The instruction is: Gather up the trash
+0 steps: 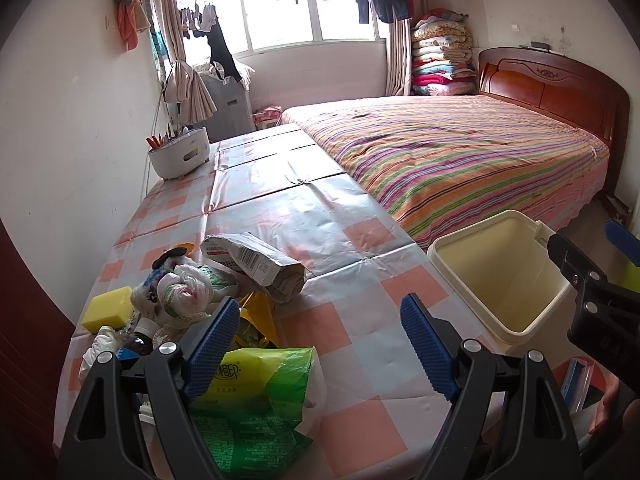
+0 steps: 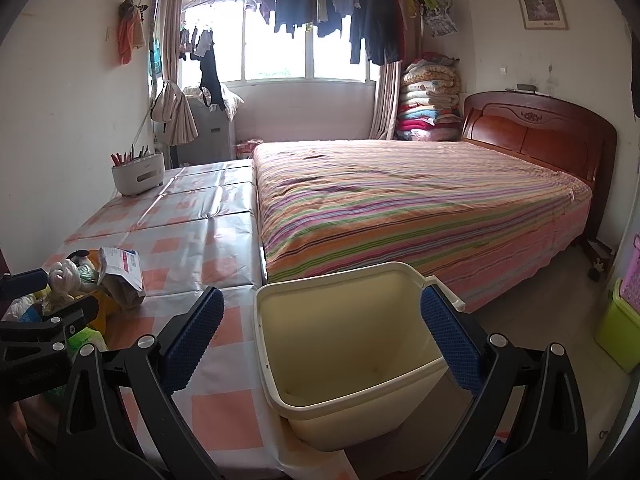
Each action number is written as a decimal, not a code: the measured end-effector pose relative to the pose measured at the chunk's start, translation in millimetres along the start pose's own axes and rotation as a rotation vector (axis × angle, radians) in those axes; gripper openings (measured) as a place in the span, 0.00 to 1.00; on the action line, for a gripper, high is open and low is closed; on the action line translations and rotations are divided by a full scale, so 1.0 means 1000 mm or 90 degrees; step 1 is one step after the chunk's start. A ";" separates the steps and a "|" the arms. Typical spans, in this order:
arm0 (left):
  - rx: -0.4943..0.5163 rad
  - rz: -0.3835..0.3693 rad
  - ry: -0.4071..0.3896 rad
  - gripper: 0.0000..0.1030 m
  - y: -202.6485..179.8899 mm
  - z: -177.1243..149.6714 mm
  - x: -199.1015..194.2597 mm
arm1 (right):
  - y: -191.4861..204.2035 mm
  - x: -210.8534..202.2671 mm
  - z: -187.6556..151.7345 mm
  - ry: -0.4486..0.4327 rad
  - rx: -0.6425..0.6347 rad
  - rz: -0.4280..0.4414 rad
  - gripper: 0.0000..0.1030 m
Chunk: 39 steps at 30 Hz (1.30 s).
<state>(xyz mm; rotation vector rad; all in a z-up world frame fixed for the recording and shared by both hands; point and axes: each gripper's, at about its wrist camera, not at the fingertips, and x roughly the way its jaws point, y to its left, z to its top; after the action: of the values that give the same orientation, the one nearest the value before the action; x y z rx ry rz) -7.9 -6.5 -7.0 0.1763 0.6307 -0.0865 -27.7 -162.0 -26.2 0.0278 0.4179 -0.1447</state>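
The left gripper (image 1: pixel 320 344) hangs with its jaws spread wide and nothing between them, its ribbed blue pads (image 1: pixel 210 354) just above a crinkled green plastic bag (image 1: pixel 256 412) at the near edge of the table (image 1: pixel 360 320). That bag belongs to a loose heap of trash on the table's left side — a knotted white plastic bag (image 1: pixel 180 290), a crumpled grey paper package (image 1: pixel 256 264) with a barcode, gold foil (image 1: pixel 260 316), a small brown bottle (image 1: pixel 140 340) with a white cap and a porous yellow sponge (image 1: pixel 108 308).

The right gripper (image 2: pixel 320 336) is likewise open and holds nothing; its jaws frame a cream plastic bin (image 2: pixel 348 360), rectangular with rounded corners and a smooth rolled rim, which stands just off the table's right edge.

The table wears a glossy, creased plastic cloth in peach, white and pale blue checks. At its far left sits a rounded white holder (image 1: pixel 180 152) filled with upright sticks. Beside the table a bed (image 2: pixel 400 208) carries a striped cover in many colours, backed by a carved reddish wooden headboard (image 2: pixel 536 128). Folded quilts (image 2: pixel 428 100) are stacked in the corner, and laundry (image 2: pixel 340 8) hangs on a rail across the bright window.
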 end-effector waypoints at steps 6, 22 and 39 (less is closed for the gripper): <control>-0.003 0.001 -0.003 0.78 0.002 -0.001 -0.002 | 0.001 0.000 0.000 -0.002 -0.001 0.001 0.94; -0.009 -0.003 -0.013 0.78 0.006 0.000 -0.006 | 0.002 -0.001 0.000 -0.005 -0.001 0.003 0.94; -0.017 -0.003 -0.017 0.78 0.012 -0.002 -0.008 | 0.004 -0.002 0.000 -0.008 -0.002 0.010 0.94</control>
<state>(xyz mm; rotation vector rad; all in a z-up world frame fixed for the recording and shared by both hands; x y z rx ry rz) -14.2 6.2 -1.8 0.1475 0.6059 -0.0854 -28.5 -157.5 -25.3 0.0273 0.4057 -0.1292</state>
